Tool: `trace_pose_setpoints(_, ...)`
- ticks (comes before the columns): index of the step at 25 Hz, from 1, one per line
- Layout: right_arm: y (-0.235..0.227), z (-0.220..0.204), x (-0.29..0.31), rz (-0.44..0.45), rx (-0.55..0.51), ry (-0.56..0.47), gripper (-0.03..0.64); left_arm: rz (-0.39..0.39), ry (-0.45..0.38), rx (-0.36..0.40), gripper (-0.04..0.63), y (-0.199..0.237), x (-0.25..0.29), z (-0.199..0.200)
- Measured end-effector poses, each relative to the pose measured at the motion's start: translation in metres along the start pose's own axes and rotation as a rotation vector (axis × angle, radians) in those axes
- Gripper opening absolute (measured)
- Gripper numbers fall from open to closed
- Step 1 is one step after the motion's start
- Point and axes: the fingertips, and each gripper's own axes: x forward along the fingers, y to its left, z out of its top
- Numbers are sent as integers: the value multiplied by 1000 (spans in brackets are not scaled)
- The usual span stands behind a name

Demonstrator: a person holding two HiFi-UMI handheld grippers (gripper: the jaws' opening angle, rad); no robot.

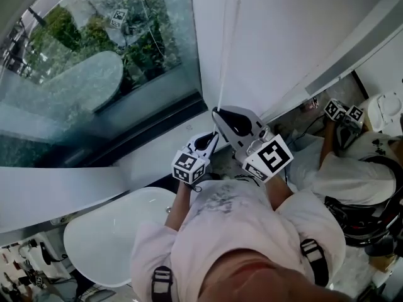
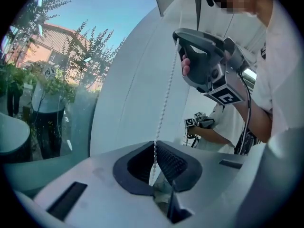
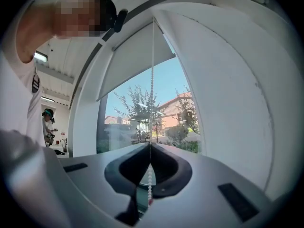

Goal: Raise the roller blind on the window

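The bead chain (image 3: 152, 75) is light and limp, a string of small hard beads. It takes a pull only along its length, and smooth beads can slip through a loose pinch. I judge the best hold is square across the strand, with a bead seated just behind the pads.

The chain hangs from one end of the roller blind (image 3: 135, 56), which covers only the top of the window (image 3: 142, 118). Your right gripper (image 3: 150, 144) is clamped on the chain below the blind, with a few beads dangling inside its jaws. Your left gripper (image 2: 155, 143) is pinched on the same strand, farther below the blind. The chain runs straight between the two. Pull steadily rather than jerking; I expect the thin cord to snap under a sharp tug.
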Motion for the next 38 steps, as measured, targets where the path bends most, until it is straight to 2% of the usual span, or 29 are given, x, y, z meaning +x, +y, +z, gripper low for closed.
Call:
trace_pose_setpoints(13,-6,-40,-1,-15,-12,64,61,-8,85,-49,15,10,15,-38)
trace_pose_setpoints(30,0,-89,-12,-31,1,138,61,-5,162,-71,15,17,18,-90)
trace_pose_setpoints(35,5,-88,-10,-27,-19,138,61,-8,161,-21,17,14,8,-87)
trace_pose_setpoints(38,3,-87,-13,-27,-23,133,61,-5,128,-12,17,8,0,-78)
